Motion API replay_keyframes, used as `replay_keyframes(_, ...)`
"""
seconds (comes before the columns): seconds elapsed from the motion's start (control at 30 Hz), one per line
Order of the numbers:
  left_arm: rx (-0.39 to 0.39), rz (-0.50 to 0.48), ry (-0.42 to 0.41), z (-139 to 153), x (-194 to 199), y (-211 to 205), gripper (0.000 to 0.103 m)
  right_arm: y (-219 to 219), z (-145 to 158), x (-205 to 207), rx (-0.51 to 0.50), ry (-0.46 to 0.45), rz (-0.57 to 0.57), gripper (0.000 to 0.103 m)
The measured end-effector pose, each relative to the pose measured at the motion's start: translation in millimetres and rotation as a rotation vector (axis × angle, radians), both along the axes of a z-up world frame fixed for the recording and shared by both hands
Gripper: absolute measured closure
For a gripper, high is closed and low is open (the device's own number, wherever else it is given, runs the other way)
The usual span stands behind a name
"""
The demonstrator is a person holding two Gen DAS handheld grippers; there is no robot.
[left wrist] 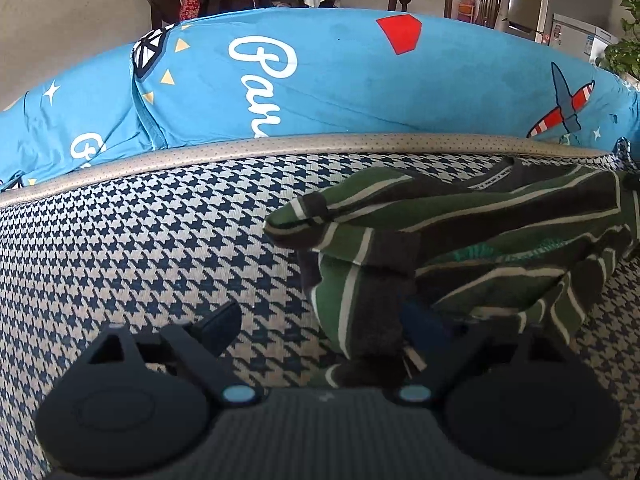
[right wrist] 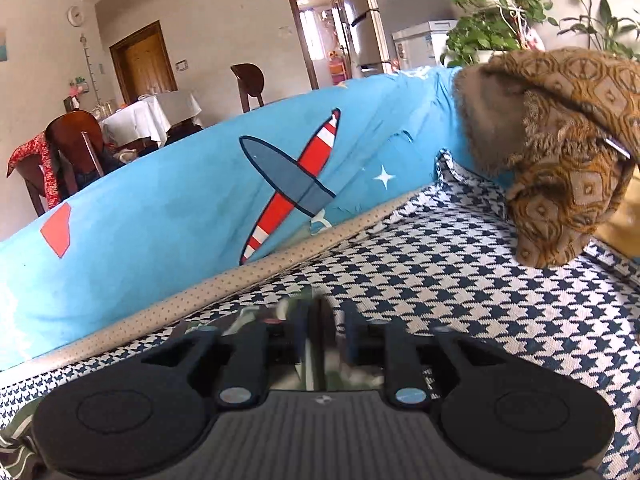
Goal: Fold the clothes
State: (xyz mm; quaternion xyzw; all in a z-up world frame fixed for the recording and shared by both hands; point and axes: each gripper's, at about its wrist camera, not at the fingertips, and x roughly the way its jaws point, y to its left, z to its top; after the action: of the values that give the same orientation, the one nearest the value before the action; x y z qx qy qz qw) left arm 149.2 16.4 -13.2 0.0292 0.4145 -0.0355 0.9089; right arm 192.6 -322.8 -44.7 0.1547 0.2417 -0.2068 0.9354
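Note:
A green, black and white striped garment [left wrist: 480,240] lies bunched on the houndstooth sofa seat [left wrist: 140,240], with a sleeve end pointing left. My left gripper [left wrist: 320,324] stands open at the garment's near edge. Its left finger [left wrist: 222,326] is bare over the seat, and the cloth drapes over and hides most of its right finger. In the right wrist view my right gripper [right wrist: 316,332] is shut on a fold of the striped garment [right wrist: 308,304], which shows blurred between the fingers. More of the cloth shows at the bottom left corner [right wrist: 16,444].
A blue printed quilt [left wrist: 340,80] covers the sofa back behind a beige piped edge [left wrist: 280,146]. A brown patterned throw [right wrist: 560,140] hangs over the seat's right end. Bare houndstooth seat [right wrist: 480,300] stretches to the right. Chairs, a dining table and plants stand beyond.

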Motion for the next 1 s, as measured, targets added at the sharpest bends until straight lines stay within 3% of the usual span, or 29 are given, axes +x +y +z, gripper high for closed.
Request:
replay_keyframes(0.03, 0.002, -0.005, 0.0, 0.2, -0.7, -1.4, 0.011, 2.5, 1.4, -1.4, -0.011, -0.007, 0.008, 0.056)
replay_keyframes(0.07, 0.002, -0.008, 0.003, -0.2, -1.6, -2.0, 0.011, 6.0, 2.3, -2.4, -0.015, -0.012, 0.028, 0.051)
replay_keyframes(0.6, 0.03, -0.057, 0.006, -2.0, -33.7, -18.8, 0.011, 77.7, -13.7, -33.7, 0.139, 0.114, 0.354, 0.049)
replay_keyframes(0.73, 0.003, -0.051, 0.016, -1.9, -48.3, -18.6, 0.009, 99.9, -16.5, -45.2, 0.104, 0.134, 0.412, 0.037)
replay_keyframes(1.0, -0.018, -0.015, 0.007, -2.6, -72.0, -13.9, 0.005, 133.0, -27.5, -70.6, 0.05, 0.212, 0.448, 0.035)
